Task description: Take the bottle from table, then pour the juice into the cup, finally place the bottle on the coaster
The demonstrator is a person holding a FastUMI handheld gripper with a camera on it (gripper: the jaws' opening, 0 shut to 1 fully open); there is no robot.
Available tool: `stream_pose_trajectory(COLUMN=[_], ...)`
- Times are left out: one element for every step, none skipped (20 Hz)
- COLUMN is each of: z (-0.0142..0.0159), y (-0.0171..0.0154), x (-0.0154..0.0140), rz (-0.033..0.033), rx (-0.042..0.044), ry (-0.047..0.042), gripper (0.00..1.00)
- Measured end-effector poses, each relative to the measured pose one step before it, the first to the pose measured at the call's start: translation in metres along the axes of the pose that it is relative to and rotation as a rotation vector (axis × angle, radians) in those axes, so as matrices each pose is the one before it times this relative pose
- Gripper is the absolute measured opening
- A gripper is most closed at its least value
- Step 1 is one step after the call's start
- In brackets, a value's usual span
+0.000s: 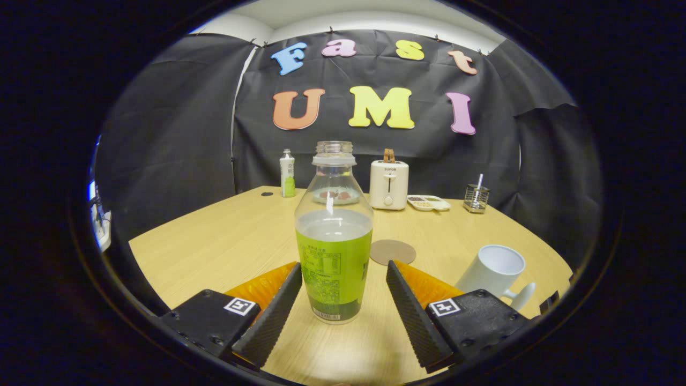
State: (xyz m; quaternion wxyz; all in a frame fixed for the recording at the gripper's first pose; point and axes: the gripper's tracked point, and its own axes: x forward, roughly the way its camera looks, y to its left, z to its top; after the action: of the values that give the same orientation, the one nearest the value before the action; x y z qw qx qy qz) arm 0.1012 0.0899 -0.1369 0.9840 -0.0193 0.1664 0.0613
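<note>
A clear uncapped bottle (334, 236) with a green label stands upright on the wooden table (225, 241), holding liquid up to the top of the label. It stands between the two fingers of my gripper (344, 273), which is open, with a gap on each side of the bottle. A round brown coaster (393, 251) lies flat just beyond the right finger. A white mug (492, 271) stands to the right of that finger, its handle pointing toward me.
Along the back of the table stand a small white and green bottle (288, 173), a white toaster (389, 184), a shallow dish (428, 202) and a wire holder (476, 198). A small dark spot (267, 193) sits at the far left.
</note>
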Motion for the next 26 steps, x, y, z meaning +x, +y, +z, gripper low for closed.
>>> stream_pose_trajectory(z=[-0.00009, -0.00088, -0.00008, -0.00059, -0.00113, -0.00019, 0.00093, -0.00051, -0.00034, -0.0007, 0.00042, 0.00247, 0.00343, 0.00334, 0.00441, 0.00387, 0.0046, 0.00177, 0.00177, 0.00146, 0.00464, 0.00384, 0.00058, 0.00153, 0.00162, 0.0007], y=[-0.0002, 0.00057, 0.00164, 0.0015, 0.00279, 0.00268, 0.00046, -0.00015, -0.00005, 0.00192, 0.00203, 0.00231, 0.00128, 0.00292, 0.00379, 0.00444, 0.00223, 0.00125, 0.00125, 0.00165, 0.00301, 0.0029, 0.00101, -0.00113, -0.00306, -0.00183], x=[0.00179, 0.0009, 0.00055, 0.00165, 0.00284, 0.00022, 0.00025, -0.00035, -0.00067, -0.00124, -0.00168, -0.00415, -0.00328, -0.00253, -0.00324, -0.00304, -0.00343, -0.0029, -0.00301, -0.00291, -0.00259, -0.00267, -0.00126, -0.00125, -0.00309, -0.00194], rz=[-0.00214, 0.00065, 0.00238, 0.00435, 0.00989, 0.00276, -0.00062, -0.00373, -0.00049, 0.00228, 0.00446, 0.00579, 0.00519, 0.01224, 0.01721, 0.01393, 0.00364, -0.00023, 0.00396, 0.00955, 0.01746, 0.0247, 0.01843, -0.0027, -0.01366, -0.00499], rx=[-0.005, -0.0013, 0.00015, 0.00067, 0.00148, 0.00111, -0.00184, -0.00021, 0.00338, 0.00113, -0.00394, -0.00002, 0.01965, 0.03254, 0.03368, 0.0246, 0.01308, 0.00887, 0.01469, 0.02645, 0.03996, 0.04693, 0.04543, 0.03602, 0.02889, 0.025], ry=[0.00647, 0.00362, 0.00075, 0.00137, 0.00505, 0.00354, -0.00031, -0.00076, 0.00712, 0.01123, 0.01109, -0.00057, -0.00883, -0.00902, -0.00728, -0.00969, -0.00605, -0.00018, 0.00803, 0.00288, -0.00337, -0.00349, 0.00011, 0.00633, 0.00854, 0.00296], gripper=[1.0, 1.0, 1.0, 1.0, 0.99, 0.95, 0.91, 0.87, 0.83, 0.82, 0.81, 0.81, 0.81, 0.81, 0.8, 0.8, 0.8, 0.8, 0.8, 0.79, 0.79, 0.79, 0.79, 0.78, 0.78, 0.78])
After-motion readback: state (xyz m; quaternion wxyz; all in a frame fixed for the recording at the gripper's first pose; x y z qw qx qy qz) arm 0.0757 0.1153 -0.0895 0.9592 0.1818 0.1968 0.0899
